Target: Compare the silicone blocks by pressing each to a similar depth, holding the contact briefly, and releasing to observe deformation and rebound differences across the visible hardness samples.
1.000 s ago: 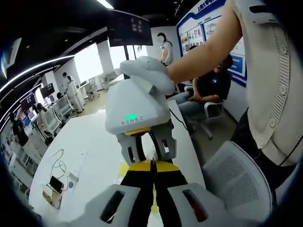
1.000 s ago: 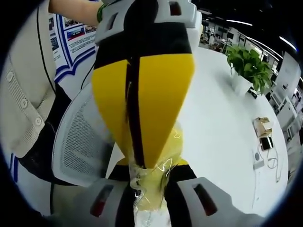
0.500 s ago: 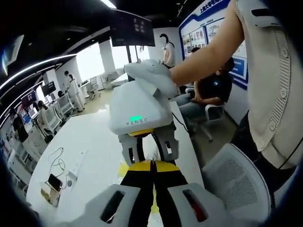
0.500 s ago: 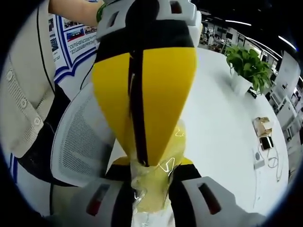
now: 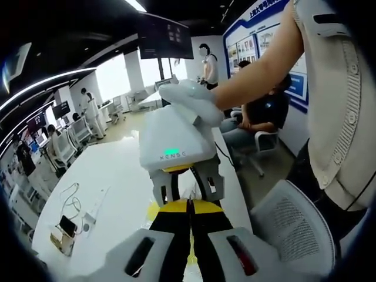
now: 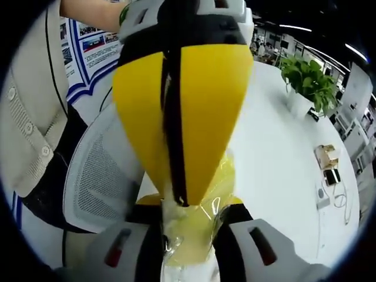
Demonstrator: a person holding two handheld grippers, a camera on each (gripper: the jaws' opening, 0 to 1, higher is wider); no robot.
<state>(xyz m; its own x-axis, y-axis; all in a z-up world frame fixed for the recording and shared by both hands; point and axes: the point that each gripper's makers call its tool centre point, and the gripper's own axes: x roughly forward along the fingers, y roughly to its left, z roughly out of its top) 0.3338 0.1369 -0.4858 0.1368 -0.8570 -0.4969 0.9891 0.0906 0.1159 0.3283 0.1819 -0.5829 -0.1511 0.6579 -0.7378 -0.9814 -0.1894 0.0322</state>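
Note:
A soft yellow silicone block, wrapped in clear film, sits between the jaws of my right gripper, which is shut on it. My left gripper comes down from the top of the right gripper view. Its yellow pads are shut together and their tip presses into the block's top. In the left gripper view my left gripper is shut. The white right gripper faces it, with a person's hand on its handle.
A long white table runs below, with a potted plant and a phone with cables on it. A white mesh chair stands close by. A person in a cream cardigan holds both grippers. Someone sits behind.
The block shows wider between the right jaws, and the left pads sit a little deeper on it. In the left gripper view the right gripper's body has drifted slightly right.

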